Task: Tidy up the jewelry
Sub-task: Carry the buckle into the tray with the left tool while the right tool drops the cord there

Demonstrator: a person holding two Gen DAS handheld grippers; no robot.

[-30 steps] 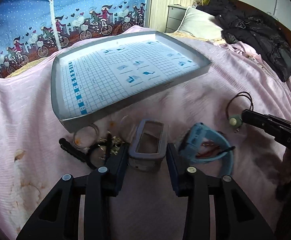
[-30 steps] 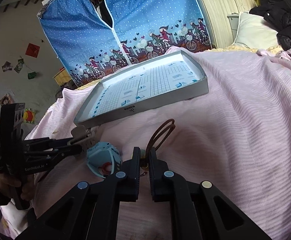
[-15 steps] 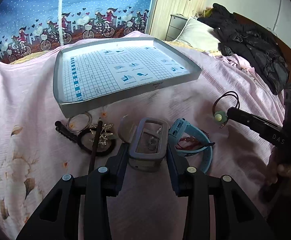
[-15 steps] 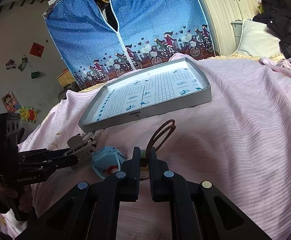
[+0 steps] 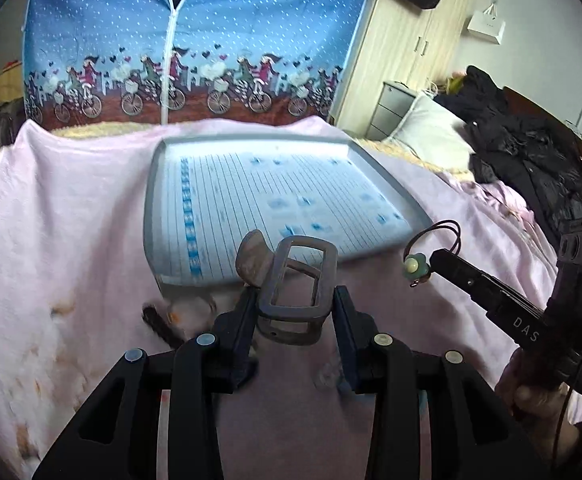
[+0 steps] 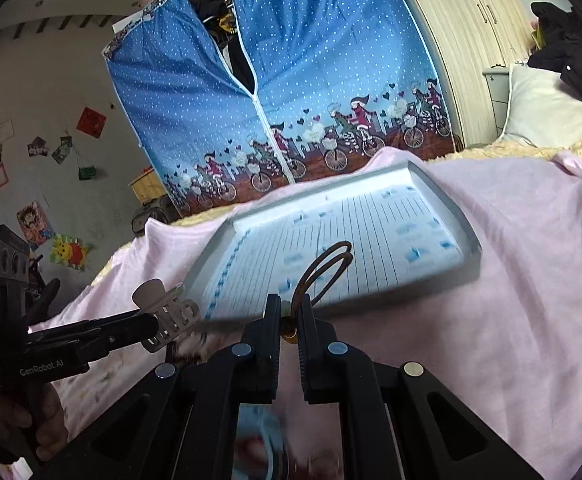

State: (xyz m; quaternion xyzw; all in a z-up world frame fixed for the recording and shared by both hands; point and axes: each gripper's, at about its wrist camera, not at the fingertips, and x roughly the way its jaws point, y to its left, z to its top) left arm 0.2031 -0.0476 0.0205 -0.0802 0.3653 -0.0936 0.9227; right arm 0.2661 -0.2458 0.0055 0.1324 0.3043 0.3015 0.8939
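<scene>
In the left wrist view, the left gripper (image 5: 295, 312) fills the lower centre of the frame, its jaws clenched on a greyish hair claw clip (image 5: 297, 286) held above the pink bedspread (image 5: 63, 216). At lower left, just past the left finger, a dark blurred item (image 5: 159, 320) lies on the spread, too smeared to name. To the right, the right gripper (image 5: 437, 259) reaches in from the right edge, a hand (image 5: 531, 384) on its handle at lower right, and it grips a dark elastic hair tie with a pale green flower bead (image 5: 415, 266) hanging at its tip. In the right wrist view its jaws are closed tight on that tie, whose brown loops (image 6: 329, 266) stand up in front of the tray. A blue band (image 6: 267, 440) lies blurred at the bottom centre, partly hidden by the fingers. Beyond both grippers, in mid-frame, sits the shallow grey tray (image 5: 151, 216) with a lined blue-and-white sheet inside; the clip overlaps its near edge. Farther back hang a blue wardrobe cover printed with cyclists (image 5: 195, 40), and at upper right a pillow (image 5: 427, 132) and dark clothes (image 5: 531, 152).
</scene>
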